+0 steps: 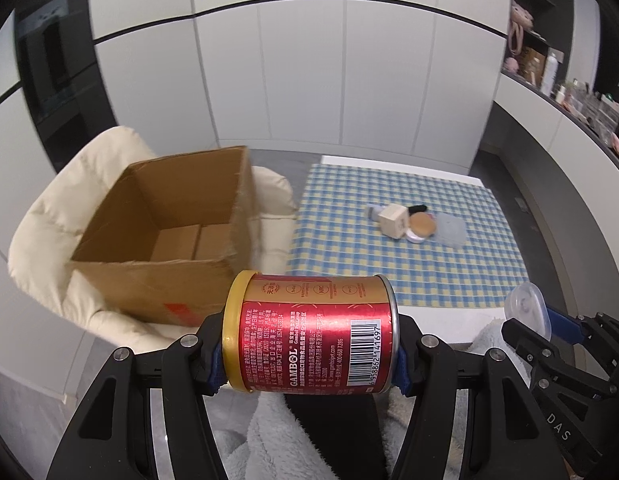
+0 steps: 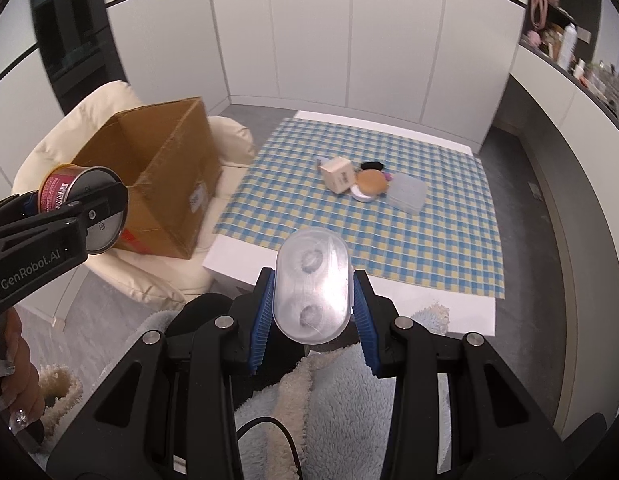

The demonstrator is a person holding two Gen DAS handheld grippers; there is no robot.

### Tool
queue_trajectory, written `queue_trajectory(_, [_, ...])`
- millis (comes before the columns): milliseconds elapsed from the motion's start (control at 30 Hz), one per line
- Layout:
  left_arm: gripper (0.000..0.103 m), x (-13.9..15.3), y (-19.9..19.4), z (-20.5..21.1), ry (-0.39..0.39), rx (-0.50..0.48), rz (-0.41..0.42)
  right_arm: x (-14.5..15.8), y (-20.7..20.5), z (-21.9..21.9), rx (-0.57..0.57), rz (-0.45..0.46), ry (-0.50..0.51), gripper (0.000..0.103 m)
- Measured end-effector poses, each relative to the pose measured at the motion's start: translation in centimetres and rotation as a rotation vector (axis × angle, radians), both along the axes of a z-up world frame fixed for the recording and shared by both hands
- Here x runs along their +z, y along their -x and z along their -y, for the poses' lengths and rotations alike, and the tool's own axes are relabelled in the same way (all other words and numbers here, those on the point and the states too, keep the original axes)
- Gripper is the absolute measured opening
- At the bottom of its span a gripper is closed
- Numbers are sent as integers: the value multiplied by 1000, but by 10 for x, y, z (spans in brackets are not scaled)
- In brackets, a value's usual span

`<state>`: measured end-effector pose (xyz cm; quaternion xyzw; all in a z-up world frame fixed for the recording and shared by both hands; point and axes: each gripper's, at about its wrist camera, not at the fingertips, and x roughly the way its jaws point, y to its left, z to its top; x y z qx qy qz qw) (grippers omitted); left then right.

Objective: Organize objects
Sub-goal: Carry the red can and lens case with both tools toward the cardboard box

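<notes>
My left gripper (image 1: pixel 309 356) is shut on a red and gold can (image 1: pixel 309 332), held sideways by its two ends. It hangs in front of an open cardboard box (image 1: pixel 169 232) that rests on a cream cushion (image 1: pixel 49 216). The box holds nothing that I can see. My right gripper (image 2: pixel 313 304) is shut on a clear oval plastic case (image 2: pixel 313 284), held by its long sides over the table's near edge. In the right wrist view the can (image 2: pixel 53 192) and the left gripper (image 2: pixel 77 208) show at far left, beside the box (image 2: pixel 149 176).
On the checked cloth (image 2: pixel 409 240) lie a small beige cube box (image 2: pixel 339 176), a round compact with a tan puff (image 2: pixel 369 186), a clear flat case (image 2: pixel 407 196) and something black (image 2: pixel 371 166). A fluffy blue sleeve (image 2: pixel 341 392) is below the grippers. Shelves with clutter (image 1: pixel 569 92) run along the right.
</notes>
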<state>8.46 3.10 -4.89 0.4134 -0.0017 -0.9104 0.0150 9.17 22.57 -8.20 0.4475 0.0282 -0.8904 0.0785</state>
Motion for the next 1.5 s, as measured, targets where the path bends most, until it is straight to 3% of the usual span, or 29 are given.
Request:
queue_trajectory(400, [62,8,-36,75,14,189,-28,10,-4,74,174,-35,-2,40])
queue_trajectory(633, [62,6,-37,108,5,258,-32,15,-2,120,275,-51,-25,40])
queue_trajectory(1167, [62,5,10,145,14,318,-60,4,47,173,319,-53,-38,40])
queue_trajectory(1500, [62,-13,61,179,-15,382,-45,1,96,209,349,-62,-38,40])
